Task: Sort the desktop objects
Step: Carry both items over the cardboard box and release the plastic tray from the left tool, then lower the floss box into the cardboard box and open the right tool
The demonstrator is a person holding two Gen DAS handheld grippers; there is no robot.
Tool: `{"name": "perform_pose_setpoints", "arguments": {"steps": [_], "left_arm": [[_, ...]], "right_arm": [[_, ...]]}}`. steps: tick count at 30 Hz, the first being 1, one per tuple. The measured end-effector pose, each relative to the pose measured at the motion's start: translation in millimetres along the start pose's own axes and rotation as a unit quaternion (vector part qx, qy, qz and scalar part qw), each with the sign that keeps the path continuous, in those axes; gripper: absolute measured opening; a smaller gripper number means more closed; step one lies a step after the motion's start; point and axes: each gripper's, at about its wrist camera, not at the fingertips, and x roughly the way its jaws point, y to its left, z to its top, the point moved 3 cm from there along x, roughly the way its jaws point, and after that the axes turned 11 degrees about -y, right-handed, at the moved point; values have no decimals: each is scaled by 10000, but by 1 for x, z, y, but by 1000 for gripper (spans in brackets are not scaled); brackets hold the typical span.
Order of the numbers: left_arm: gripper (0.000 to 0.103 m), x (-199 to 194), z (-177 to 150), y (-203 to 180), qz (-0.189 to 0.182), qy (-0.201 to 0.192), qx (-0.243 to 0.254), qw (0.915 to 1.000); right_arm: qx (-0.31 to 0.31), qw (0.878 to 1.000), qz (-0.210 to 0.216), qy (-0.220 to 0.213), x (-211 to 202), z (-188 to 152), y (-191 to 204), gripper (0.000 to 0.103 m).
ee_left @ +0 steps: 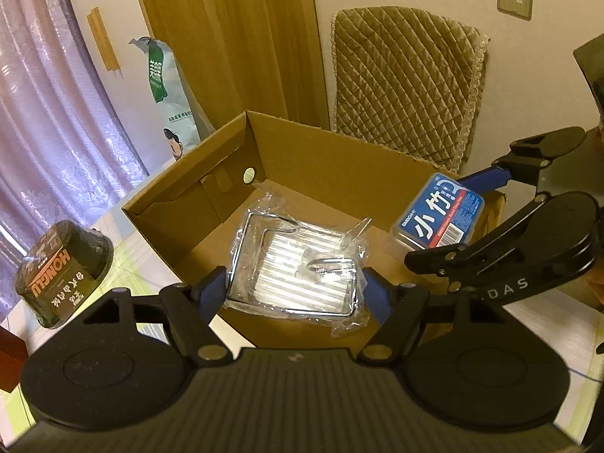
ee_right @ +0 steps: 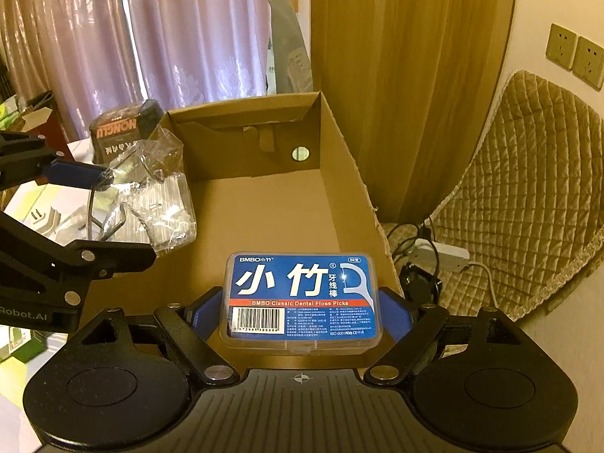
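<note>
An open cardboard box (ee_left: 222,151) (ee_right: 339,143) stands on the table. My left gripper (ee_left: 296,290) is shut on a clear plastic bag with a chrome wire rack (ee_left: 294,260) (ee_right: 151,196), held over the box's near left part. My right gripper (ee_right: 302,313) is shut on a clear case of dental floss picks (ee_right: 302,298) with a blue label, held over the box's near right edge. In the left wrist view the floss case (ee_left: 438,215) hangs at the right, between the right gripper's blue fingers (ee_left: 483,177). The box floor under both looks bare.
A dark round tub (ee_left: 64,271) (ee_right: 120,132) labelled HONGLU sits on the table left of the box. Behind are a pale curtain (ee_left: 49,94), a wooden panel, a white-green bag (ee_left: 166,87) and a quilted cushion (ee_left: 404,79). A power strip with cables (ee_right: 441,253) lies on the floor at right.
</note>
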Motion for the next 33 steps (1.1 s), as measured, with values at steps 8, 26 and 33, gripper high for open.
{"name": "perform_pose_setpoints", "arguments": {"steps": [8,26,33], "left_arm": [[72,6,-5,0,-6,53,73,10000],[72,-6,-8,10,170,-47,60,9998],[72,-9,-12,15,213,-36,-1,9998]], "right_arm": [[-28,10000,-30,86,7,-6,0,85],[-76,9998,21,157,12,-7,6,85],[-128,9998,27,168,14,-7,12,85]]}}
